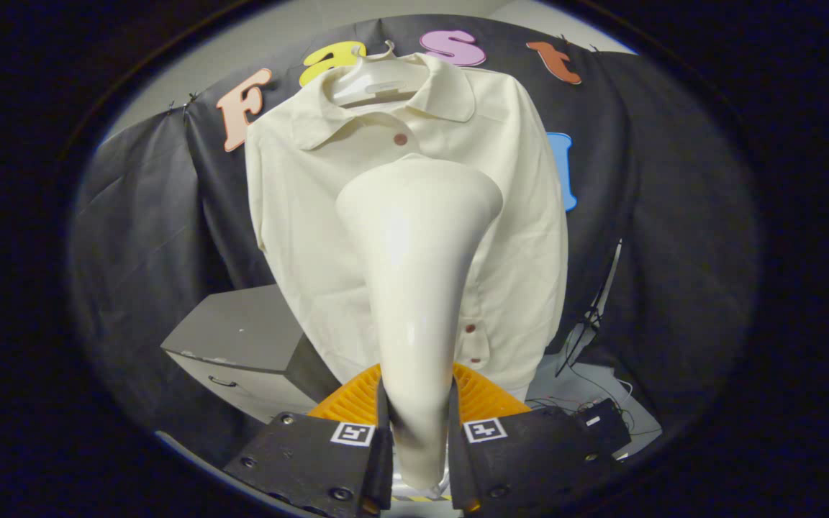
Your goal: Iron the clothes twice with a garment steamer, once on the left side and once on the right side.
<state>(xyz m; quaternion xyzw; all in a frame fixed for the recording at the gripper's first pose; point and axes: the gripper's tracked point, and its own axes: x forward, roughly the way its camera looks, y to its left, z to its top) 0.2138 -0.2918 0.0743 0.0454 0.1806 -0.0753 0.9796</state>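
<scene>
The claw (418,432) is closed on the neck of the steamer (414,288), one finger pressed to each side of its narrow lower part, so the smooth handle stands up between the fingers and flares into a broad head just ahead of them. That glossy plastic looks hard and slippery, and the wide head probably makes it top-heavy, so the narrow neck, where the fingers now sit, seems the right hold. Beyond the head hangs the shirt (515,237), a pale collared one on a hanger (371,83), facing the claw. It looks light and limp and would likely swing if pushed. A grey cabinet (242,338) stands below it, left of the fingers.
</scene>
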